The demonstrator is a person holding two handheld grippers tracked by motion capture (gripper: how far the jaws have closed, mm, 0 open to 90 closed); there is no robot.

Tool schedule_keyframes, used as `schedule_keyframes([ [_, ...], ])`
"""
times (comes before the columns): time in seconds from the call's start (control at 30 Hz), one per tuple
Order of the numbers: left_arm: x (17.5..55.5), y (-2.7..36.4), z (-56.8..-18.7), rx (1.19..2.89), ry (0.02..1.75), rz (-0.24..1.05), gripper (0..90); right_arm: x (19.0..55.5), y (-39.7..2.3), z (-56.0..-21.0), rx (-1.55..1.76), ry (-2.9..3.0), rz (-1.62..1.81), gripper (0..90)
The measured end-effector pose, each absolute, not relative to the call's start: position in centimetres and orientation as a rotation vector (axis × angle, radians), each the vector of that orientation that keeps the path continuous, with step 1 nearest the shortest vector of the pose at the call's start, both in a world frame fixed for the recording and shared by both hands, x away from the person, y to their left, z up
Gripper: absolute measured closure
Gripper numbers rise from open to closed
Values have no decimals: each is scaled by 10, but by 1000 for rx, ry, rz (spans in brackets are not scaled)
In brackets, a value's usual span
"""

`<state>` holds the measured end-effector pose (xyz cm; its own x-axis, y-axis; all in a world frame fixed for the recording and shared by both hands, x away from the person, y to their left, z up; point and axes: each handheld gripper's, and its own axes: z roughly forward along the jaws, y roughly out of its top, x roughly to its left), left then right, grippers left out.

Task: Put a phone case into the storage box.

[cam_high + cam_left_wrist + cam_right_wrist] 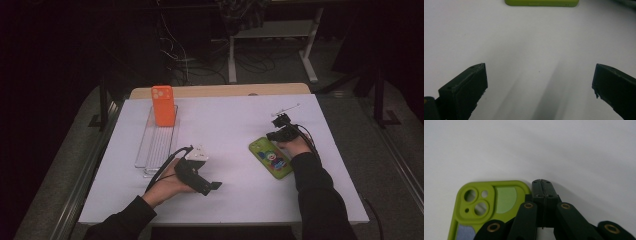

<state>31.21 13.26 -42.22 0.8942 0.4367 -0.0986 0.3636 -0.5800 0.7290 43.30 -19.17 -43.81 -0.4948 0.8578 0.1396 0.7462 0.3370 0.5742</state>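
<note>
A: Where is the green phone case (270,157) seen?
B: It is laid flat on the white bench (230,125), and every place is reckoned from it. The right hand-held gripper (541,185) is pressed together with nothing between its jaws, its tips just beside the case's camera corner.
A: And the left hand-held gripper (212,186)?
B: It is held spread and empty, well apart from the case and pointed toward it. An orange phone case (163,105) is stood in a clear tray (156,145), farther off past that gripper.
</note>
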Motion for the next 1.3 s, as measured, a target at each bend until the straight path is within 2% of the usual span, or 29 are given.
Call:
schedule_keyframes([
  [0.23,313,133,-422,2251,566,116,0,429,-182,-430,1404,2427,939,878],
  [0.33,313,133,-422,2253,565,112,0,423,-187,-421,1395,2426,995,796],
  [0.63,313,133,-423,2237,568,111,0,386,-189,-391,1292,2400,1163,337],
  [0.83,314,134,-423,2242,560,111,0,355,-187,-392,1226,2404,1184,132],
  [1.1,314,135,-422,2264,541,114,0,316,-193,-409,1190,2389,1189,0],
  [1.3,314,135,-422,2262,540,113,0,291,-197,-418,1164,2401,1218,0],
])
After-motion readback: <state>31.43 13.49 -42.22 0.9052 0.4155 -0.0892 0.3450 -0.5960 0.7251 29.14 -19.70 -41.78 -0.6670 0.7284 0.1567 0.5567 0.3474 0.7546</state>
